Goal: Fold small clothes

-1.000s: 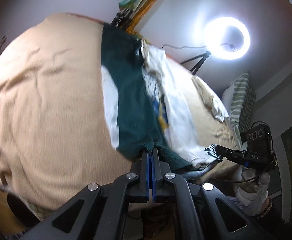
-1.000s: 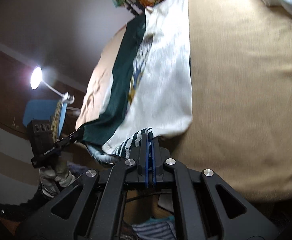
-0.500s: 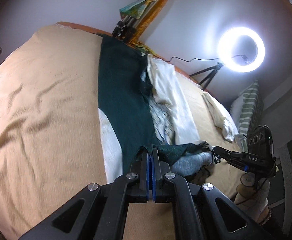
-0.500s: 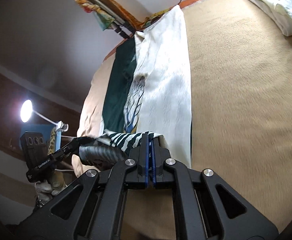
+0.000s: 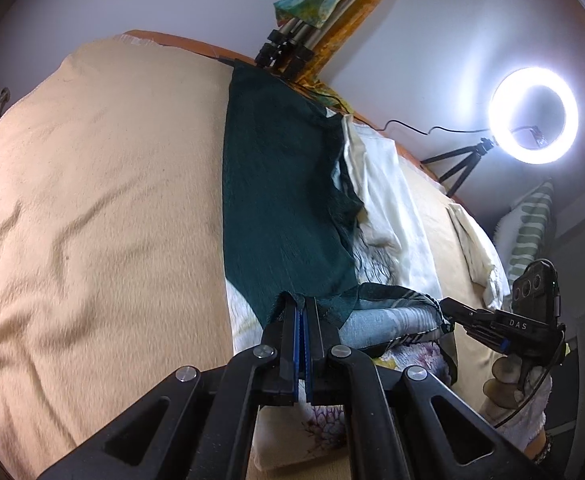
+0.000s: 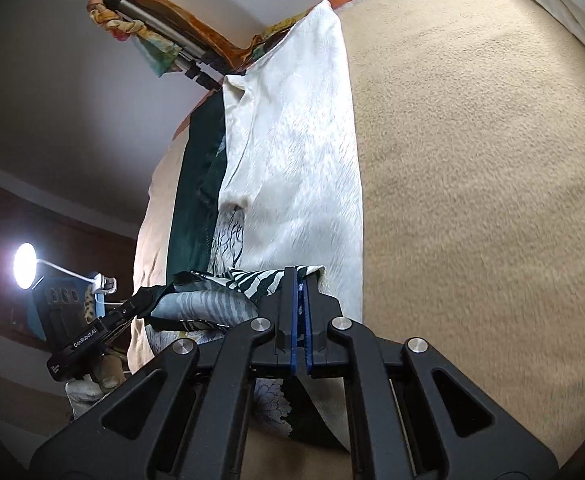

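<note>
A long dark green and white garment (image 5: pixel 280 208) lies stretched along a tan blanket. My left gripper (image 5: pixel 301 308) is shut on its near green corner. My right gripper (image 6: pixel 301 280) is shut on the near white, zebra-patterned corner (image 6: pixel 268 280). The near edge hangs in a sagging roll (image 5: pixel 388 316) between the two grippers. The white half (image 6: pixel 296 152) runs away toward the far edge of the bed. The right gripper also shows in the left wrist view (image 5: pixel 448 306), and the left gripper shows in the right wrist view (image 6: pixel 148 298).
The tan blanket (image 5: pixel 92 208) covers the bed (image 6: pixel 472 200). A white folded cloth (image 5: pixel 476 248) lies to the right. A lit ring light (image 5: pixel 532 116) on a tripod, another folded tripod (image 5: pixel 292 48), a desk lamp (image 6: pixel 24 266) and a striped pillow (image 5: pixel 532 232) surround the bed.
Both grippers have moved forward over the bed with the near edge, so the garment's near end now folds over itself and the rest has settled flatter on the blanket.
</note>
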